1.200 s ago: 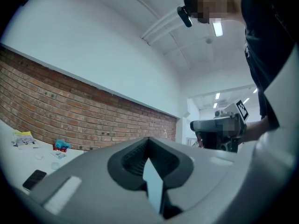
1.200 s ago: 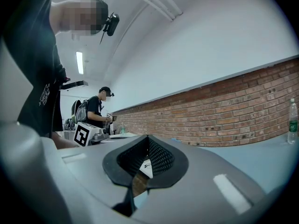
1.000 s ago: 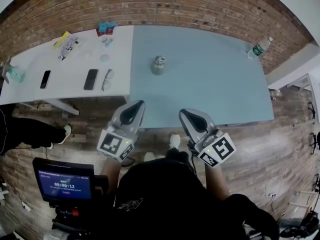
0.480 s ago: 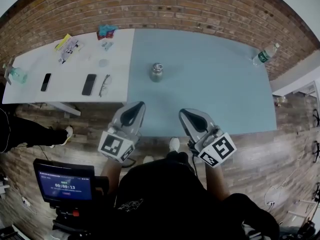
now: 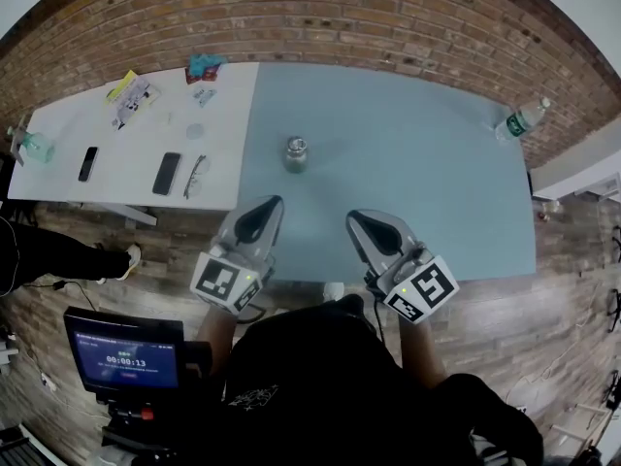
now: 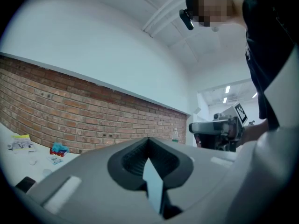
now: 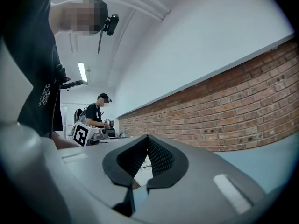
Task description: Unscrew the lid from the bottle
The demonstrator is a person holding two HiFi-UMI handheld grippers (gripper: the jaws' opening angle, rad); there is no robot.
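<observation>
Head view shows my left gripper (image 5: 262, 206) and right gripper (image 5: 357, 218), both closed and empty, level at the blue table's (image 5: 417, 163) near edge, presumably because the capped bottle (image 5: 295, 153) stands well ahead, unreached.

The right tongs (image 7: 148, 137) are closed, their black ribbed pads (image 7: 161, 157) meeting at the tips with nothing between them. To the right, a brick wall (image 7: 243, 111) runs above the pale blue counter (image 7: 275, 160). To the left is a cube with a square marker (image 7: 81, 134), and behind it a person (image 7: 96, 113) in a dark top, under ceiling lights (image 7: 82, 72).
</observation>
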